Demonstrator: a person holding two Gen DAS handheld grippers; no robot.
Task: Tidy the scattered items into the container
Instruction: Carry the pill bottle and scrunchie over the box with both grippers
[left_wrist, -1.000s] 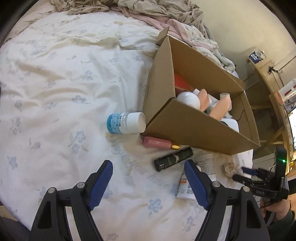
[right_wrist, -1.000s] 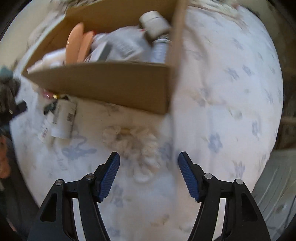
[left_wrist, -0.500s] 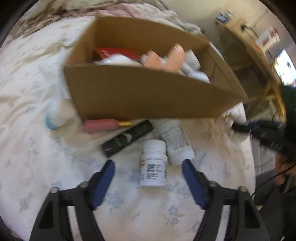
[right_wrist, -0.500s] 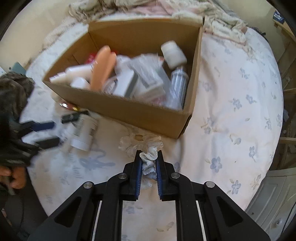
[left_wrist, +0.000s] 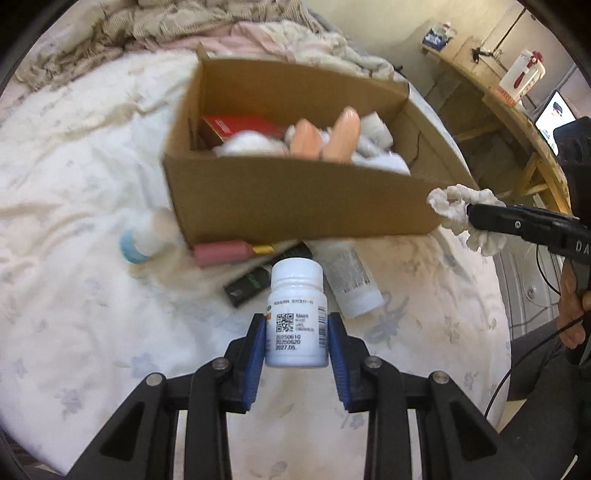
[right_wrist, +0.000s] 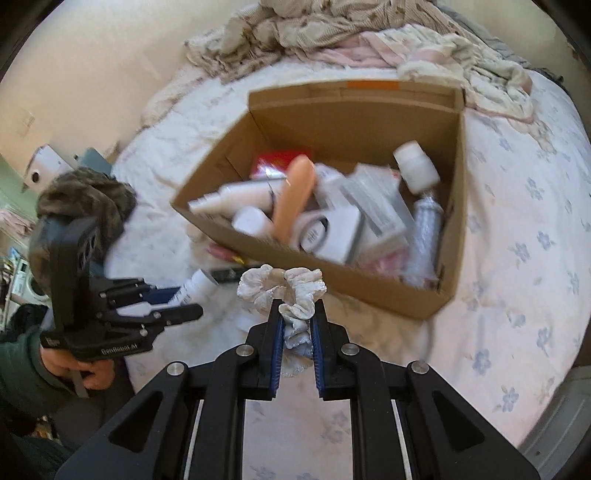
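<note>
An open cardboard box (left_wrist: 295, 195) full of bottles and packets sits on the flowered bedspread. In front of it my left gripper (left_wrist: 296, 325) is closing, and its blue pads touch both sides of a white pill bottle (left_wrist: 295, 280). A pink tube (left_wrist: 221, 253), a black tube (left_wrist: 251, 282), a white tube (left_wrist: 351, 280) and a blue-capped bottle (left_wrist: 147, 236) lie along the box's near wall. My right gripper (right_wrist: 297, 314) is shut on a white scrunchie (right_wrist: 258, 286) and holds it above the bed just before the box (right_wrist: 369, 291).
Crumpled blankets (left_wrist: 221, 33) are piled behind the box. A wooden desk (left_wrist: 498, 96) with a screen stands past the bed's right edge. A hand (left_wrist: 570, 306) holds the right gripper's handle. Open bedspread (right_wrist: 517, 221) lies to the right of the box.
My left gripper swung from the open bed to the white pill bottle and closed around it. My right gripper closed on the scrunchie and lifted it off the bed.
</note>
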